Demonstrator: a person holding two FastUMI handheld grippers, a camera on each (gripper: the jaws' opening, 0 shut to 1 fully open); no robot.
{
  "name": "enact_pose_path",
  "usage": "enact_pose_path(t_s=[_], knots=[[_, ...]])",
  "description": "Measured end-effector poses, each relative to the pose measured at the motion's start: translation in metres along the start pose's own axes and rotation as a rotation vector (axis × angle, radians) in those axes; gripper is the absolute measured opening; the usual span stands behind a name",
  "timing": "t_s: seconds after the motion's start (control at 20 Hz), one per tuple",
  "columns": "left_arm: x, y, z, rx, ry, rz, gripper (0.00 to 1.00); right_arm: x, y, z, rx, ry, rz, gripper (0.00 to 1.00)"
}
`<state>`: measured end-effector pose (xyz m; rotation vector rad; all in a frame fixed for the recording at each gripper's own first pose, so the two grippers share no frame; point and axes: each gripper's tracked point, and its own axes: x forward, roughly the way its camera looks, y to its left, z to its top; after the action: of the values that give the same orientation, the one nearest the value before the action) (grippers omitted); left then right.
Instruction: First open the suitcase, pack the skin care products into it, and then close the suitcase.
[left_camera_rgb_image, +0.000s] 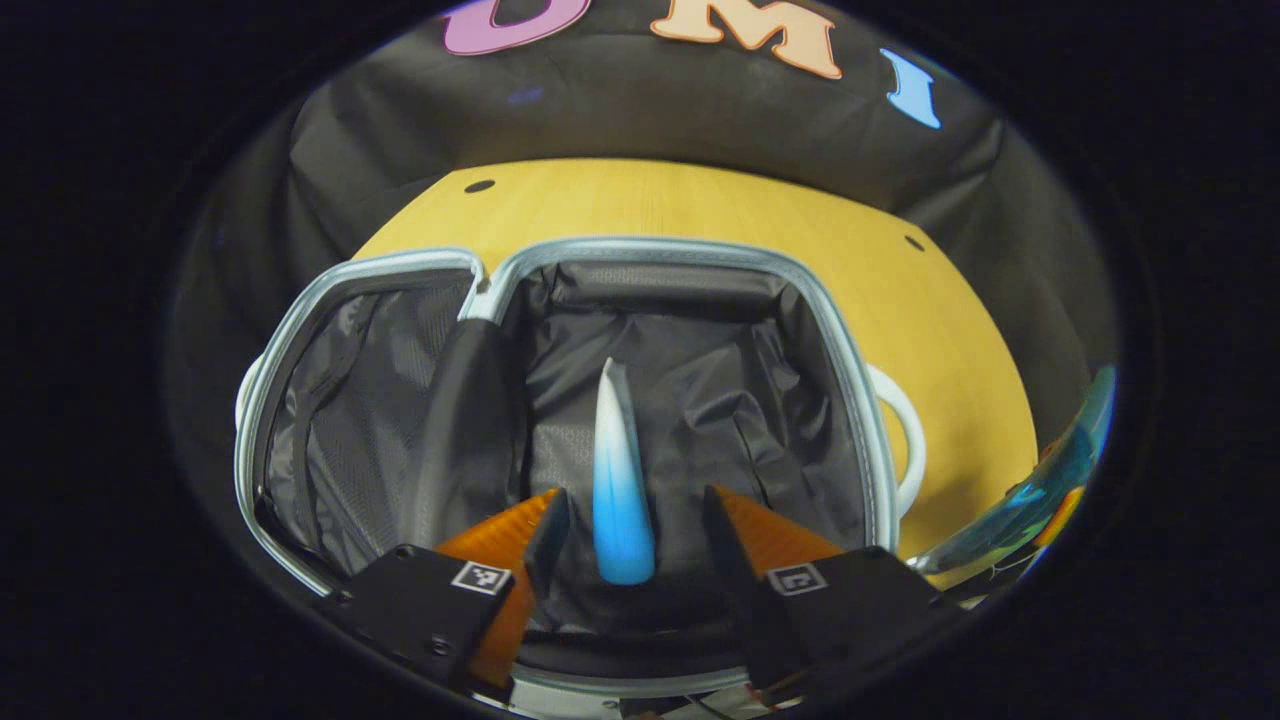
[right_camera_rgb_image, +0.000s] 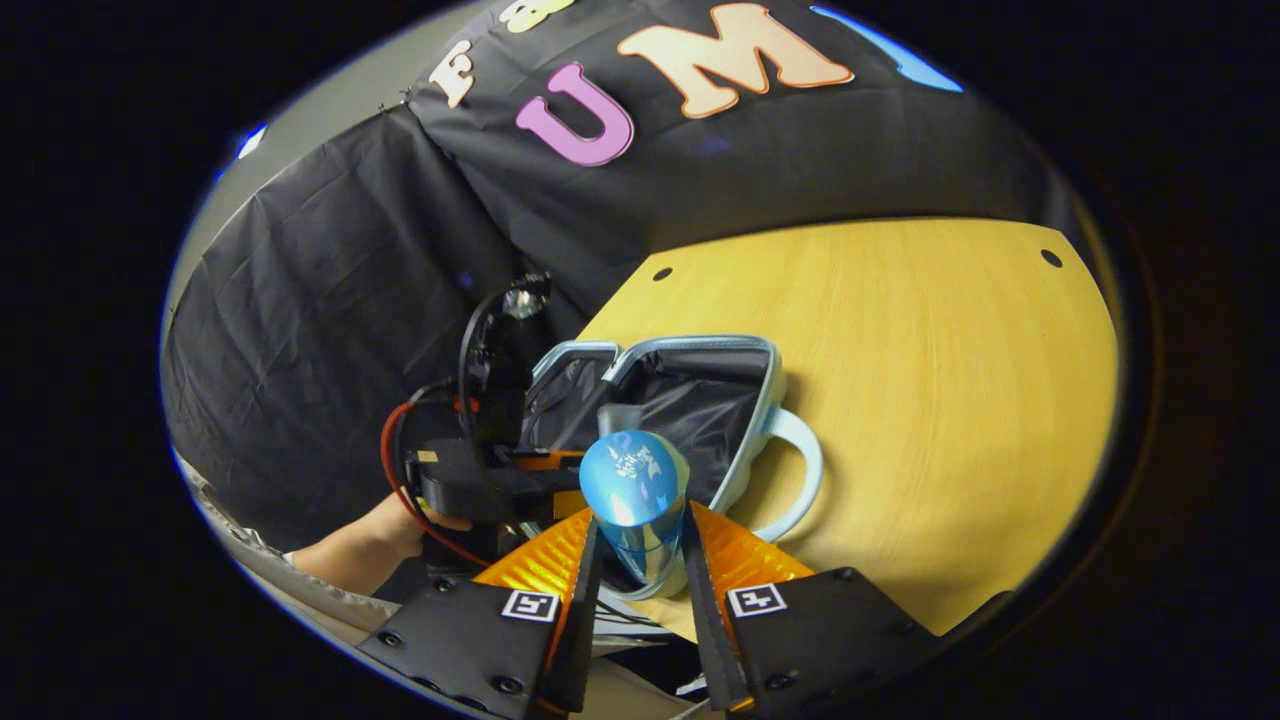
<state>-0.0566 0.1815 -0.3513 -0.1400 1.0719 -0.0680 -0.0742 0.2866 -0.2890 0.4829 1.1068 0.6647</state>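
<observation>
Suitcase: open on the bench, dark lining showing, handle to one side.
Tube: lies in the suitcase, between the left tongs' fingers, neither pressing it.
Left tongs: open above the suitcase.
Right tongs: clamped on a bottle, held near the suitcase rim.

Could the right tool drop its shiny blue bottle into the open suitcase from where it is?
Probably yes. The right tool grips the blue bottle just short of the suitcase, whose lid lies open. The left tool at its near edge may crowd the way.
</observation>
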Motion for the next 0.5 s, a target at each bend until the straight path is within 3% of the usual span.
enact_pose_path(t_s=[0.15,0.3,0.5], knots=[[-0.012,0.018,0.022,0.028,-0.068,-0.018,0.79,0.031,0.009,-0.012,0.017,0.050,-0.012,0.47],[-0.026,0.044,0.034,-0.008,-0.103,-0.034,0.78,0.056,0.013,-0.028,0.053,0.110,-0.036,0.47],[-0.042,0.095,0.038,-0.045,-0.141,0.004,0.77,0.083,0.009,-0.044,0.049,0.183,-0.106,0.43]])
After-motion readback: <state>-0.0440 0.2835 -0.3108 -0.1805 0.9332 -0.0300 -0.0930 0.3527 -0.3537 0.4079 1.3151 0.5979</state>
